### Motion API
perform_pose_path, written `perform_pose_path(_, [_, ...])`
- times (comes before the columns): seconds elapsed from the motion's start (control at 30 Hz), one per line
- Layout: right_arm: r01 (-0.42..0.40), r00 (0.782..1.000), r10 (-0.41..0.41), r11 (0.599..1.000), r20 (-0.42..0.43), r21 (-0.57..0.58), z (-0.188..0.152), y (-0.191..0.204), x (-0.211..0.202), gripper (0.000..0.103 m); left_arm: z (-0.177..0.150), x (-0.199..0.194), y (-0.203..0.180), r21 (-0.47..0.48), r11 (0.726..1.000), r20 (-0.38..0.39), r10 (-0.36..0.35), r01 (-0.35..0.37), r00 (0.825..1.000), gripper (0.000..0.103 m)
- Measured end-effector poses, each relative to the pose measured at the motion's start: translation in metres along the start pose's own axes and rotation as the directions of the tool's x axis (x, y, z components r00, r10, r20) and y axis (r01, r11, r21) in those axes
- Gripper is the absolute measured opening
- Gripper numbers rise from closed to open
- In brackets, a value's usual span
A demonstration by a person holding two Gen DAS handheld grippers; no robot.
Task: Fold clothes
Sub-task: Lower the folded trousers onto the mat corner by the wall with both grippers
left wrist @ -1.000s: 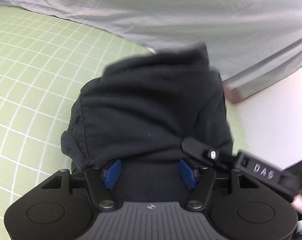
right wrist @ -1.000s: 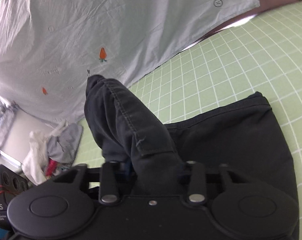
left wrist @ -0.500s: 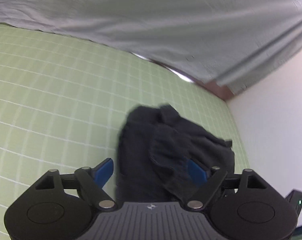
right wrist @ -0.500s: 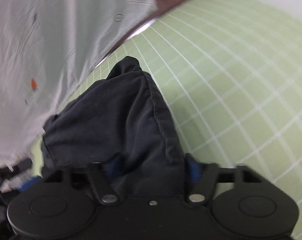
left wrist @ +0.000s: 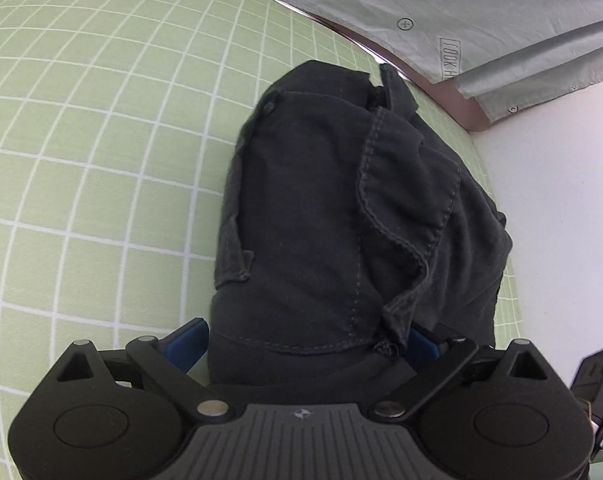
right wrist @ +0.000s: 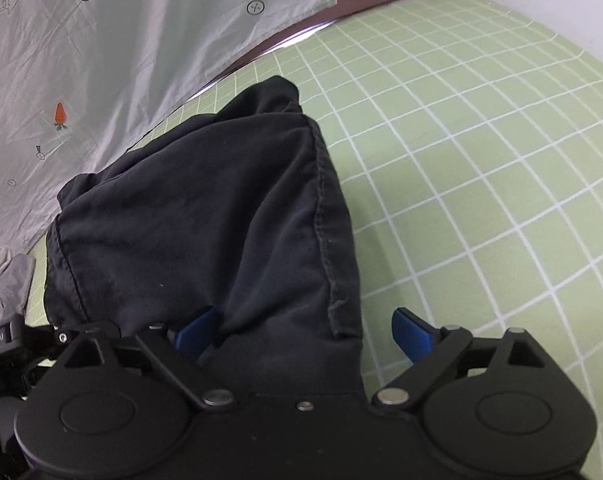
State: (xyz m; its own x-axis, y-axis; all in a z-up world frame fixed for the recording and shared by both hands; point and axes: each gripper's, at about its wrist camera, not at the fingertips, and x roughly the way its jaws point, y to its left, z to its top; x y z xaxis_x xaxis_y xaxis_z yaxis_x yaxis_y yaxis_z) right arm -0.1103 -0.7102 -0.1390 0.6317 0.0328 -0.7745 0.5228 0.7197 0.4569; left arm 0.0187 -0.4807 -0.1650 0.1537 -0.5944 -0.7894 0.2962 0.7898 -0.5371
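Black cotton-like fabric, a folded garment (left wrist: 333, 216) with stitched seams and a pocket flap, is spread on a green surface (left wrist: 101, 140) printed with a white grid. The left gripper (left wrist: 301, 340) is seen with its jaws opening, wide apart, its blue pads (left wrist: 187, 342) flanking the near end of the garment without pressing on it. The right gripper (right wrist: 305, 328) is likewise opening; the cloth lies between its jaws, one blue pad (right wrist: 411, 330) standing clear of the seamed edge. Whether the other pad touches the fabric cannot be told. A pale grey sheet (right wrist: 121, 60) printed with carrots and arrows is seen beyond the garment.
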Motion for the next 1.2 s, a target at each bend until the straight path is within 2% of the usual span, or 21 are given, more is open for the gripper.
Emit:
perform_pose_path(0.03, [-0.023,1.0,0.023,1.0,-0.013,0.009,0.002,-0.001,0.005,0.093,0.0,0.002,-0.001,0.001,1.0,-0.001,-0.002,0.002,1.0,0.098])
perform_pose_path(0.1, [-0.079,0.996,0.08,0.997,-0.027,0.027,0.005,-0.005,0.01,0.078,0.001,0.003,-0.002,-0.01,1.0,0.001,0.001,-0.001,1.0,0.096])
perform_pose_path(0.13, [-0.097,0.995,0.098,0.995,-0.03,0.034,0.005,-0.008,0.01,0.076,0.002,0.002,-0.005,-0.015,1.0,0.003,0.006,-0.006,1.0,0.092])
perform_pose_path(0.2, [-0.132,0.991,0.132,0.991,-0.025,0.027,0.006,-0.011,0.006,0.056,0.004,-0.001,-0.011,-0.024,1.0,0.007,0.016,-0.015,1.0,0.085])
perform_pose_path(0.3, [-0.131,0.991,0.131,0.991,0.001,0.036,0.015,-0.017,-0.001,0.047,0.01,0.006,-0.035,0.016,0.999,0.029,0.029,-0.029,0.999,0.08])
perform_pose_path(0.4, [-0.09,0.995,0.088,0.995,0.046,0.052,0.04,-0.034,-0.006,0.045,0.025,0.032,-0.063,0.021,1.0,0.027,-0.007,0.006,1.0,0.078])
perform_pose_path(0.57, [-0.011,0.995,0.004,0.997,0.102,0.07,0.109,-0.082,-0.001,0.044,0.069,0.096,-0.125,0.067,0.997,0.02,-0.047,0.045,0.999,0.078])
perform_pose_path(0.7, [0.021,0.989,-0.03,0.998,0.143,0.061,0.181,-0.122,0.018,0.044,0.123,0.153,-0.177,0.097,0.993,0.033,-0.068,0.065,0.997,0.078])
perform_pose_path(0.77, [0.061,0.984,-0.063,0.998,0.167,0.018,0.224,-0.136,0.035,0.045,0.152,0.182,-0.2,0.102,0.992,0.056,-0.083,0.077,0.995,0.078])
perform_pose_path(0.9, [0.166,0.965,-0.147,0.984,0.216,-0.071,0.303,-0.147,0.065,0.053,0.207,0.234,-0.235,0.092,0.991,0.1,-0.11,0.101,0.989,0.079])
perform_pose_path(0.97, [0.215,0.952,-0.185,0.971,0.245,-0.1,0.328,-0.147,0.073,0.055,0.225,0.24,-0.241,0.064,0.992,0.085,-0.111,0.105,0.99,0.079])
perform_pose_path(1.03, [0.261,0.934,-0.225,0.96,0.278,-0.099,0.334,-0.143,0.069,0.064,0.228,0.232,-0.24,0.058,0.993,0.078,-0.108,0.103,0.991,0.08])
perform_pose_path(1.1, [0.341,0.894,-0.292,0.935,0.34,-0.096,0.324,-0.134,0.053,0.079,0.222,0.216,-0.239,0.085,0.992,0.099,-0.105,0.096,0.99,0.08])
perform_pose_path(1.2, [0.415,0.837,-0.347,0.907,0.423,-0.077,0.303,-0.13,0.021,0.08,0.206,0.191,-0.241,0.147,0.987,0.139,-0.084,0.063,0.987,0.08])
